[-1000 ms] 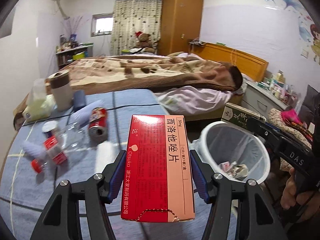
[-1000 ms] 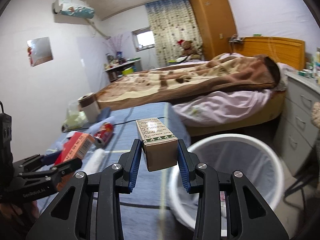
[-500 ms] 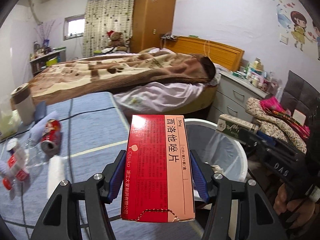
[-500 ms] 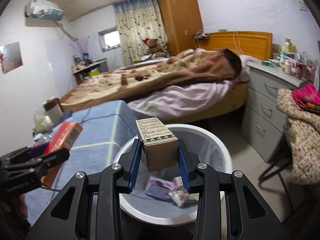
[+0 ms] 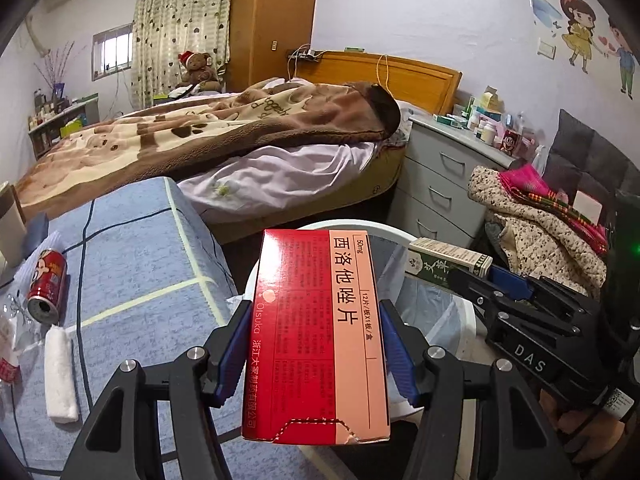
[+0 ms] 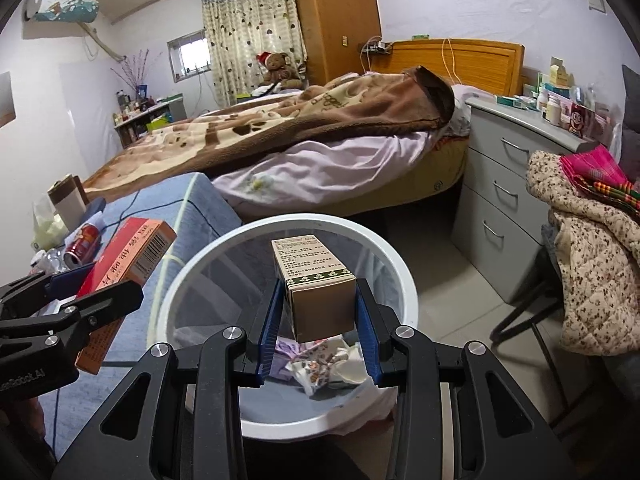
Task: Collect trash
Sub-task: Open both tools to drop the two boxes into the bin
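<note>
Both hands are over the bin now; the left gripper (image 5: 318, 354) is clamped on a flat red-and-pink cardboard medicine box (image 5: 318, 332), blue pads pressing its two long edges so the broad printed face looks up at the camera; that edge grip looks chosen to keep the wide carton from twisting. Just beyond its far end and below sits the round white plastic wastebasket with a clear liner (image 6: 404, 280), so the box hangs at the near rim rather than squarely over the mouth; I judge it needs a little more reach before letting go.

The right gripper (image 6: 318, 330) is squeezed on a small brown carton with a green-banded white label (image 6: 320, 304), held by its side walls and standing upright between the pads; directly beneath it lies the wastebasket's open mouth, with crumpled wrappers (image 6: 320, 364) at the bottom; a drop from here should land inside.

Both tools tilt forward and downward, coming in side by side from the near side of the basket. Off to the left gripper's left, on the blue checked cloth (image 5: 132, 264), a red drink can (image 5: 48, 284) on its side and a white rolled wad (image 5: 60, 376) are not yet collected.
</note>
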